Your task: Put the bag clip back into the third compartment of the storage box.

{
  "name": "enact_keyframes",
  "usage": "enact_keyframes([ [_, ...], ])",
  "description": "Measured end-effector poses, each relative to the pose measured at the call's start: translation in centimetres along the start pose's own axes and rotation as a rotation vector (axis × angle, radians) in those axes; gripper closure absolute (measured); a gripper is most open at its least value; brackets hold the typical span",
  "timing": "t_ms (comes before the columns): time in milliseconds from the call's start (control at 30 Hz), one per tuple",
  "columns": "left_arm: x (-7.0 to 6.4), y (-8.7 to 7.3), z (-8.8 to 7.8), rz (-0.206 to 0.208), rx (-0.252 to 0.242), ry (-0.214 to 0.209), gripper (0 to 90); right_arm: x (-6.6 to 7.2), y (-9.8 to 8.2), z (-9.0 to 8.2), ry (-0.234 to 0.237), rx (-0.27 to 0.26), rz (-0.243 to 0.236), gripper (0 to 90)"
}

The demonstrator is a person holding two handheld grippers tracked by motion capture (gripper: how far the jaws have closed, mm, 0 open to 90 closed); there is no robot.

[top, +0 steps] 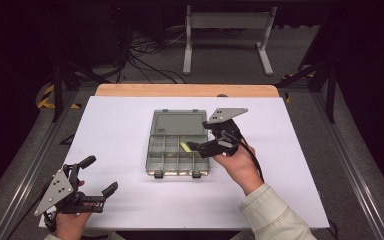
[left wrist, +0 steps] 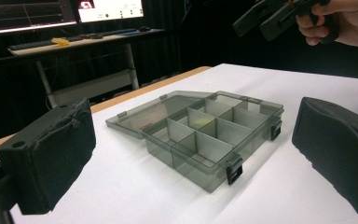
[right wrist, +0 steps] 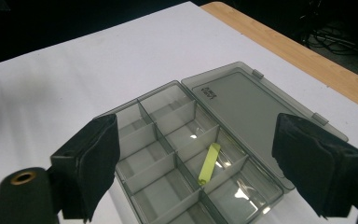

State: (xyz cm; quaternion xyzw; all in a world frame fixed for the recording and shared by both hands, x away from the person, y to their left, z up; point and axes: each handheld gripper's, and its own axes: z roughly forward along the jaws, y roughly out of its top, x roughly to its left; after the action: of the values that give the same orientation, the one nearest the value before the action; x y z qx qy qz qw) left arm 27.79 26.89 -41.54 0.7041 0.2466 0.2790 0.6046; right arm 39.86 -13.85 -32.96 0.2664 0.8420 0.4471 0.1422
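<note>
A clear grey compartment box (top: 177,155) (left wrist: 209,135) (right wrist: 177,158) lies open mid-table, its lid (top: 178,122) (right wrist: 251,105) folded flat behind it. A small yellow-green strip (top: 185,147) (right wrist: 209,163) lies in one compartment of the back row. My right gripper (top: 196,146) (right wrist: 196,158) hovers over the box's right side, jaws open, nothing between them, the strip below the gap. My left gripper (top: 100,175) (left wrist: 191,154) rests near the table's front left corner, open and empty, facing the box.
The white table top (top: 120,130) has a wooden strip (top: 185,90) along its far edge. Beyond it stand a white frame (top: 227,35) and cables on the floor. In the left gripper view, a desk with lit monitors (left wrist: 107,9) is in the background.
</note>
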Motion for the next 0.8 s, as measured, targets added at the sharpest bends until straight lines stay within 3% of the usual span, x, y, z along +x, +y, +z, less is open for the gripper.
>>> enact_keyframes([
  [367, 0.0, 0.0, 0.0, -0.005, -0.003, 0.001, 0.2, -0.4, -1.5, -3.7, -0.041, -0.074, -0.012, 6.5],
  [800, 0.0, 0.0, 0.0, -0.007, -0.003, 0.000, 0.2, -0.6, -3.8, -7.8, -0.075, -0.166, -0.036, 3.0],
])
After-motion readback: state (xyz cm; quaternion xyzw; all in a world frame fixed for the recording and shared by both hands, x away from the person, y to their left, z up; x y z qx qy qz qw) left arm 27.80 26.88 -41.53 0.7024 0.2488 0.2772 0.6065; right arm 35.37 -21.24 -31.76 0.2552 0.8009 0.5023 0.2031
